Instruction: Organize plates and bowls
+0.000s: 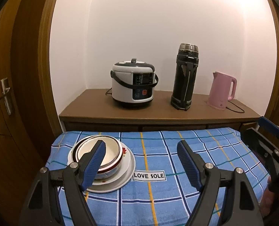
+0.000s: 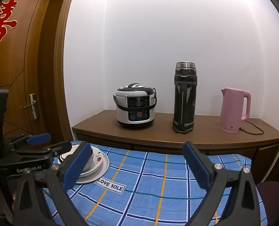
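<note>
A: What is hard to make out around the stack of dishes [image 1: 101, 169]?

B: In the left wrist view one blue pad [image 1: 94, 163] of the left gripper [image 1: 141, 162] covers the near side of the top bowl [image 1: 109, 150], so how many bowls are nested there I cannot tell. In the right wrist view the same stack [image 2: 96, 167] is half hidden behind the right gripper [image 2: 137, 165] finger and the left tool's black frame. A red flower shows on one rim.

A: And the grippers themselves?

B: Both have their fingers spread wide with nothing between them. The left one hangs with its left finger over the stack; the right one [image 1: 267, 146] is cut off at the frame edge, far right of the stack.

A: Where does the stack sit?

B: On a white plate [image 1: 126, 179] near the left edge of the blue checked cloth [image 1: 177, 188], just left of the "LOVE SOLE" label [image 1: 149, 175].

A: Open room?

B: The cloth right of the stack is bare up to its right edge.

A: Anything around?

B: Beyond the stack, a wooden counter [image 1: 94, 105] carries a rice cooker [image 1: 133, 86], a dark flask [image 1: 184, 79] and a pink kettle [image 1: 222, 90], well apart from it. A wooden door [image 2: 26, 75] stands to its left.
</note>
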The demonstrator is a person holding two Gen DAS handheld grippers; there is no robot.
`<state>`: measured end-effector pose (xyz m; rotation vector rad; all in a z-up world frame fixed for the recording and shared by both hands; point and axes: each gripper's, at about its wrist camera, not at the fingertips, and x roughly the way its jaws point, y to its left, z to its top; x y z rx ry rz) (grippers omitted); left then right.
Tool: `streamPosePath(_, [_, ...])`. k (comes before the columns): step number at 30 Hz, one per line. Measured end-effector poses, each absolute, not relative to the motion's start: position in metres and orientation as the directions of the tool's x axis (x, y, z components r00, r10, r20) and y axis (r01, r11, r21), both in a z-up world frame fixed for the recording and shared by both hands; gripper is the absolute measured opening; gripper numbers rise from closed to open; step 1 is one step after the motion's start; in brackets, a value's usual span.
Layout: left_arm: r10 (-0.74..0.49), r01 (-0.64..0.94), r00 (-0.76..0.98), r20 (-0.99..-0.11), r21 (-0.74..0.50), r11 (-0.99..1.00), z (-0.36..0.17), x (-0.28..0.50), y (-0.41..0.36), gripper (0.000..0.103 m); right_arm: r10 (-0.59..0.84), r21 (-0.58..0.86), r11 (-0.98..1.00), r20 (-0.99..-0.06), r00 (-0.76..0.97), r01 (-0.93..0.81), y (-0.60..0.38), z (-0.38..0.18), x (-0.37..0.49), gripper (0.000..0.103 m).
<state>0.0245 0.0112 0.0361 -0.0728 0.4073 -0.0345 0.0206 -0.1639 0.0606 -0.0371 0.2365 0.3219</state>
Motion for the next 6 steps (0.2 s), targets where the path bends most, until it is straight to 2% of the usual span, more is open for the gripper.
streamPosePath(6, [-0.037,0.018,0.928,-0.371,-0.053,0.998,0.04,0.0215,0.0057,0.08,0.308,0.006,0.949,-0.236,0.921,-0.316,-0.168,0.0609,0.0176,0.1])
